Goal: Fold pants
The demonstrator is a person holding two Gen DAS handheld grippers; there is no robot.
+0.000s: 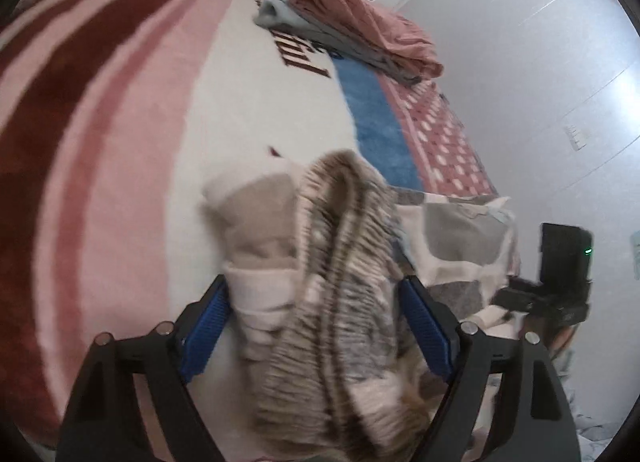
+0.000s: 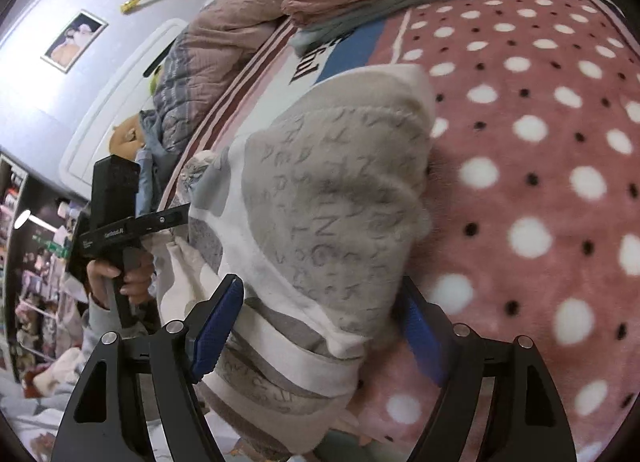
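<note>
We see both grippers spread wide around the bunched pants, which fill the lower centre of each view on the blanket, long axis running away from the right gripper, while the left gripper straddles the waistband end.

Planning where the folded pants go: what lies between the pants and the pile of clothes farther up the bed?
Only bare blanket separates the pants from the clothes pile, in the left wrist view.

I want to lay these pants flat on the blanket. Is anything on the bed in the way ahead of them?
Nothing visible blocks it. The pants sit between both grippers' fingers; the blanket ahead is bare, and the clothes pile lies far off.
</note>
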